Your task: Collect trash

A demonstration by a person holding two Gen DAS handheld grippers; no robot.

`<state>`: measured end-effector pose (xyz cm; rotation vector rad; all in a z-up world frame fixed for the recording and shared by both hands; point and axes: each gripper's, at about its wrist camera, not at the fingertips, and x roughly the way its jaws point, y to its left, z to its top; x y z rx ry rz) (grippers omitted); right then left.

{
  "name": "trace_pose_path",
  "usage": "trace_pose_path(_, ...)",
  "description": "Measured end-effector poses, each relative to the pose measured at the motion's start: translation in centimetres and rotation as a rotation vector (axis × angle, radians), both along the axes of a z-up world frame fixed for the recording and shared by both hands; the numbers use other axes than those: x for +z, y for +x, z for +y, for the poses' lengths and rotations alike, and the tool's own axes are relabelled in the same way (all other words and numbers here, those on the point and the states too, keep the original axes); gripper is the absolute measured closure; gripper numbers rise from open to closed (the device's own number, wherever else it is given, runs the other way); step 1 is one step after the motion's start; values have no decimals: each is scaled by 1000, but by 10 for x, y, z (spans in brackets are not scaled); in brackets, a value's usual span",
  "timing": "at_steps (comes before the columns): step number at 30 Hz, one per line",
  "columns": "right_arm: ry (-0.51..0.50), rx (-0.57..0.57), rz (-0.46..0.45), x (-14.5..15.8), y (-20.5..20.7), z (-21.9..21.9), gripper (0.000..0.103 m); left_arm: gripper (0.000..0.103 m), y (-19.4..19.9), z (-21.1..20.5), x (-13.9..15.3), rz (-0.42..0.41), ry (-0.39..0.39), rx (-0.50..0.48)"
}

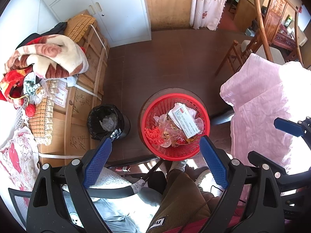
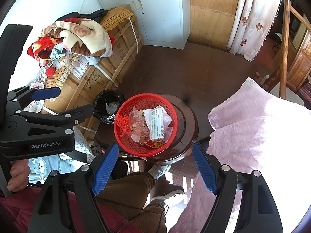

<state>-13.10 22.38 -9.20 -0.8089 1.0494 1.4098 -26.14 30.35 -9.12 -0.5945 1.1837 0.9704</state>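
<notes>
Both tools are hanging above the scene with their blue pads spread wide and nothing between them. The left tool (image 1: 155,149) is looking almost straight down onto the red basket (image 1: 155,104), which is sitting on a small round dark desk (image 2: 186,120) — the basket's near rim is lying between its two fingertips. The right tool (image 2: 155,155) is hovering a little further to the right, so the basket is falling ahead and slightly left of its centre line.

The trash is piled inside the basket: a white flat box (image 1: 184,122) on top, clear wrappers (image 1: 167,128) under it, and an orange tangle (image 1: 152,133) at the left side. The box's long axis is running diagonally, from the far left down toward the near right, so the fingers would likely need to turn across it to pinch its narrow width.

The black-lined bin (image 1: 106,121) is standing on the floor just left of the desk, on the left tool's side. Judging by this, the left tool seems the nearer one for both the pick and the drop.
</notes>
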Motion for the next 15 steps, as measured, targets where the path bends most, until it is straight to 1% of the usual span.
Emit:
trace_pose_path(8, -2, 0, 1, -1, 1, 1, 26, 12, 4, 1, -3, 9, -3, -15)
trace_pose_path(15, -8, -10, 6, -7, 3, -4, 26, 11, 8, 6, -3, 18, -5, -20)
